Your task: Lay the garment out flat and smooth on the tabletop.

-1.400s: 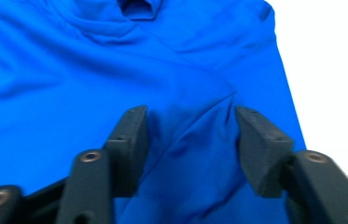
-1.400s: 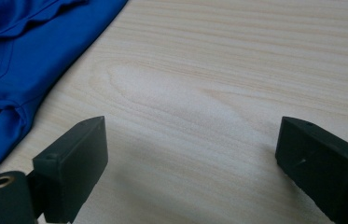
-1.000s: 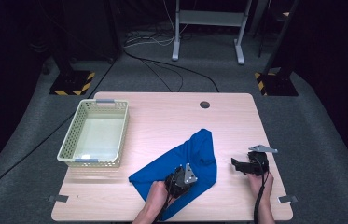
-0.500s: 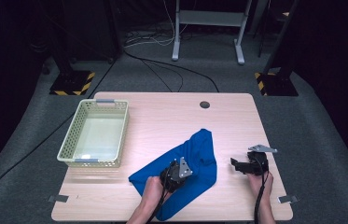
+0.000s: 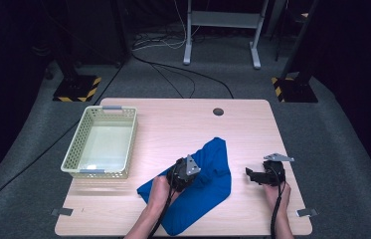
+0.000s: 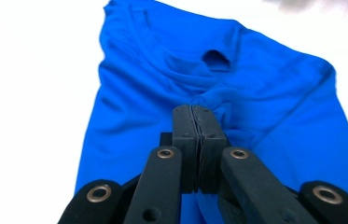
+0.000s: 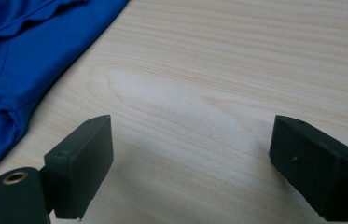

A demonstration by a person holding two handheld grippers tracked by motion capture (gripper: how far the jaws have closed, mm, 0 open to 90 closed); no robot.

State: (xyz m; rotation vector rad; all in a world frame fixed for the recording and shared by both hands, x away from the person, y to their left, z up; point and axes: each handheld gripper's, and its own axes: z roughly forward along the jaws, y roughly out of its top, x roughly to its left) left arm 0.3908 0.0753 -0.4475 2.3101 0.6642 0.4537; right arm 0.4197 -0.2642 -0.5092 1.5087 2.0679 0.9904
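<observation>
A blue shirt (image 5: 200, 181) lies crumpled right of the basket (image 5: 102, 144), its length running diagonally across the table (image 5: 173, 119), the left gripper (image 6: 198, 122) pinching a fold mid-cloth (jaws clamped together) while the right gripper (image 5: 255, 176), jaws wide apart, waits beside the shirt's right edge.

Each black gripper (image 5: 182, 175) carries a grey triangular plate, brass-looking rivets and a trailing black cable.

Light from above brightens the table (image 5: 173, 124); the floor (image 5: 24, 164) around it lies dim and dark far off. The left gripper view's table is washed out white, its near foreground soft.
</observation>
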